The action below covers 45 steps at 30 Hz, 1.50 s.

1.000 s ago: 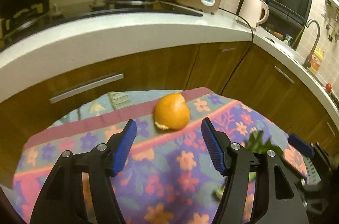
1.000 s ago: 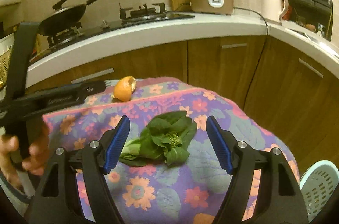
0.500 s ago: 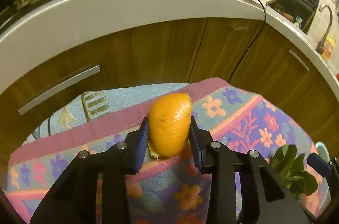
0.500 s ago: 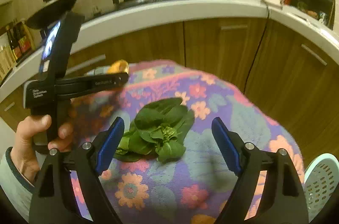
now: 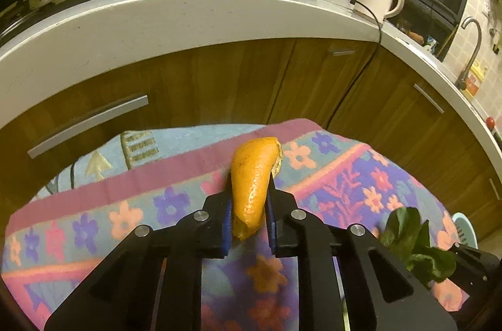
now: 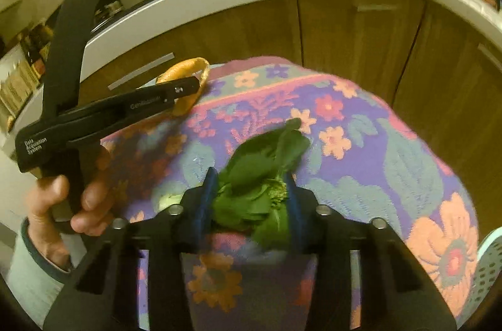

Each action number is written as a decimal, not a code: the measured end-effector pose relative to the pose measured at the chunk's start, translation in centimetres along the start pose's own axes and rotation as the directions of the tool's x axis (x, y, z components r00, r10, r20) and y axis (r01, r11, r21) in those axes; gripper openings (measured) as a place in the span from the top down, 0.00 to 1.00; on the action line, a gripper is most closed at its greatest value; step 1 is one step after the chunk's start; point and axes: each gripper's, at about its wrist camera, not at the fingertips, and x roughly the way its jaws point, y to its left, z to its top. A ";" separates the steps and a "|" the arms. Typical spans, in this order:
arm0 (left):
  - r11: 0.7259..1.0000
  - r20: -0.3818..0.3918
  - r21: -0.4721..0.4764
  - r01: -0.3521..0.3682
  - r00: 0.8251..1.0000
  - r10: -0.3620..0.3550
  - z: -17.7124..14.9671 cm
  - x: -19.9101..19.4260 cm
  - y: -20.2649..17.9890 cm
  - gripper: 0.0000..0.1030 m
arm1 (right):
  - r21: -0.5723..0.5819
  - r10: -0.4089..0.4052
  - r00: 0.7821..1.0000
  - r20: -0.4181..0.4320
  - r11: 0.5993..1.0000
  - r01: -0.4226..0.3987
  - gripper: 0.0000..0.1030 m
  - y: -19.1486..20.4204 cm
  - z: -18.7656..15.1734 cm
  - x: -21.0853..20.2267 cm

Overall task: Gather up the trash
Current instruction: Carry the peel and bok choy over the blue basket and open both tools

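Observation:
An orange peel is squeezed narrow between the blue pads of my left gripper, whose jaws are still closing on it above the flowered cloth. In the right wrist view the same peel shows behind the left gripper's black finger. A bunch of green leafy vegetable sits between the pads of my right gripper; those jaws are closing too and press its leaves together. The greens also appear at the lower right of the left wrist view.
The cloth covers a small round table in front of wooden kitchen cabinets under a white counter. A pale green perforated basket stands low at the right. A person's hand holds the left gripper's handle.
Both grippers came down and forward onto the cloth. The left jaws narrowed around the orange peel and squeezed it. The right jaws, wide apart before, closed in on the greens.

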 end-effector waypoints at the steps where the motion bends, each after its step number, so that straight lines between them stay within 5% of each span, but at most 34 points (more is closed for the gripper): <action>1: 1.000 0.003 0.004 0.005 1.000 -0.005 -0.2 -0.4 -0.3 0.86 | -0.004 0.002 1.000 0.014 1.000 -0.002 0.69 0.2 -0.1 -0.4; 13: 0.996 0.054 0.039 0.085 0.995 -0.087 -4.1 -6.4 -5.8 0.87 | 0.040 -0.061 0.986 0.155 0.998 0.055 0.84 -1.2 -3.0 -7.3; 26: 0.972 0.039 0.151 0.178 0.982 -0.186 -7.1 -9.2 -16.7 0.87 | 0.208 -0.173 0.957 0.233 0.970 0.125 0.85 -10.3 -7.7 -16.2; 34: 0.929 -0.042 0.241 0.282 0.959 -0.280 -9.8 -8.0 -26.3 0.87 | 0.334 -0.291 0.929 0.231 0.920 0.205 0.85 -18.3 -12.1 -20.9; 40: 0.886 -0.120 0.329 0.325 0.946 -0.302 -12.1 -6.1 -33.0 0.87 | 0.343 -0.428 0.884 0.189 0.872 0.349 0.85 -22.2 -14.7 -22.8; 45: 0.859 -0.189 0.363 0.362 0.931 -0.312 -13.7 -4.1 -36.5 0.87 | 0.369 -0.456 0.879 0.137 0.847 0.382 0.85 -24.9 -16.2 -22.6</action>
